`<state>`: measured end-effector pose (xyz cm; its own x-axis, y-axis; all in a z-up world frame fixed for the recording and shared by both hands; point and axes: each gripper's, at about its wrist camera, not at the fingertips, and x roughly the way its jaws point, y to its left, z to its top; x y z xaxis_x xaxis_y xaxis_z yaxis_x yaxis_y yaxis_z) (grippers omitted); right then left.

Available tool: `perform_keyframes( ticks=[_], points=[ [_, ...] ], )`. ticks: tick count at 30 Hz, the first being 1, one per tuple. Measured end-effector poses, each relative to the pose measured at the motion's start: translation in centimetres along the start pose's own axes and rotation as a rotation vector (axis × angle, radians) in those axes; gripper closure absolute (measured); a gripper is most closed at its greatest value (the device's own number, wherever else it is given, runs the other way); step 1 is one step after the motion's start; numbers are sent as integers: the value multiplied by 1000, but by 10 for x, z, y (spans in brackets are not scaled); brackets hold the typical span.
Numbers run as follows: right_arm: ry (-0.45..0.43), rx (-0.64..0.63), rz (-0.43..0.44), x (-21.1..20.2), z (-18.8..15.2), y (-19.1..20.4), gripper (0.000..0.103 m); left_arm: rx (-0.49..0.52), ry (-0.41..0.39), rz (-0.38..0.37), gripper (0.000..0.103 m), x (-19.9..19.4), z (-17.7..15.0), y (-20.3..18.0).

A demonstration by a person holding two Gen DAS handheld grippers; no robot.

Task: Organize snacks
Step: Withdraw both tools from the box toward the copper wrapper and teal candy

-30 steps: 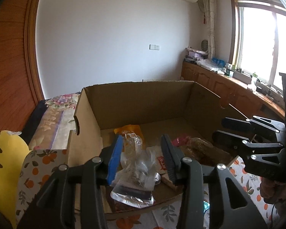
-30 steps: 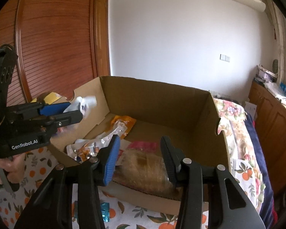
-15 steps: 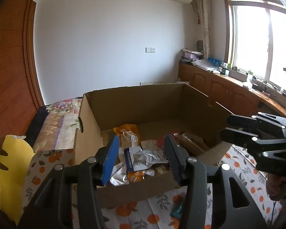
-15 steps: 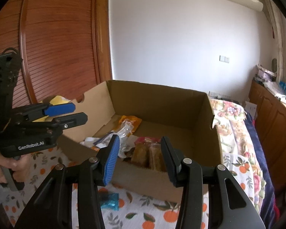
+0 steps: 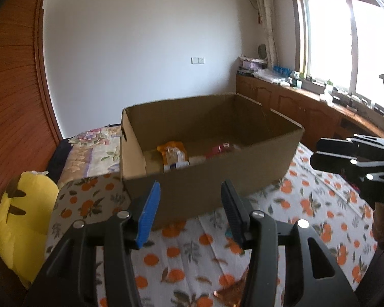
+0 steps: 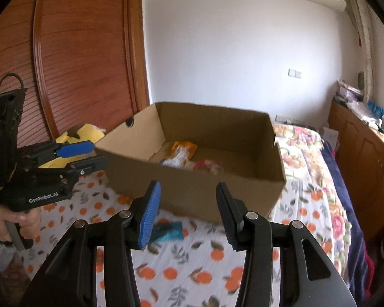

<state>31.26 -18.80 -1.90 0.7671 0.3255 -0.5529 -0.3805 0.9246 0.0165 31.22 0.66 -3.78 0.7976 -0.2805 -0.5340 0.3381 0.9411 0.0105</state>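
Observation:
An open cardboard box (image 5: pixel 217 179) (image 6: pixel 192 186) stands on the orange-print bedspread (image 5: pixel 192 255). Inside it lie an orange packet (image 5: pixel 171 148) (image 6: pixel 184 148), a red packet (image 5: pixel 220 149) (image 6: pixel 207 165) and other wrappers, mostly hidden by the front wall. A teal packet (image 6: pixel 169 231) lies on the spread just in front of the box. A coppery wrapper (image 5: pixel 230 291) lies nearer. My left gripper (image 5: pixel 190 199) (image 6: pixel 97 154) hangs open and empty short of the box's front wall. My right gripper (image 6: pixel 188 197) (image 5: pixel 316 153) is open and empty beside it.
A yellow plush cushion (image 5: pixel 20 217) (image 6: pixel 84 133) sits left of the box against a wooden louvred wardrobe (image 6: pixel 76 64). A floral quilt (image 6: pixel 307 140) lies behind and to the right. Wooden cabinets (image 5: pixel 320 112) run under the window. A hand (image 6: pixel 10 220) grips the left gripper's handle.
Both grippers have drawn back from over the box to its near side. The packets seen between their fingers a second ago now lie in the box.

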Motion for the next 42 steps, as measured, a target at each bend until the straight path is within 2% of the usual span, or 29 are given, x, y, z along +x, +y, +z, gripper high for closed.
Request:
perform_keyframes(
  ticks=[5,15,24,31,42],
  points=[
    [36,18,-9,-1,-17,11,57,1,95,-42,53,4,-28,-5],
    [95,26,-28,7,-44,19,57,15,201,-105,53,12,-74,-21],
    [145,52,-20,21,-67,20,57,39,278,-185,53,18,-89,-33],
    [178,75,-15,31,-80,18,57,89,320,-211,53,20,-97,-48],
    [204,105,-8,31,-92,14,57,106,334,-211,53,29,-95,-57]
  ],
)
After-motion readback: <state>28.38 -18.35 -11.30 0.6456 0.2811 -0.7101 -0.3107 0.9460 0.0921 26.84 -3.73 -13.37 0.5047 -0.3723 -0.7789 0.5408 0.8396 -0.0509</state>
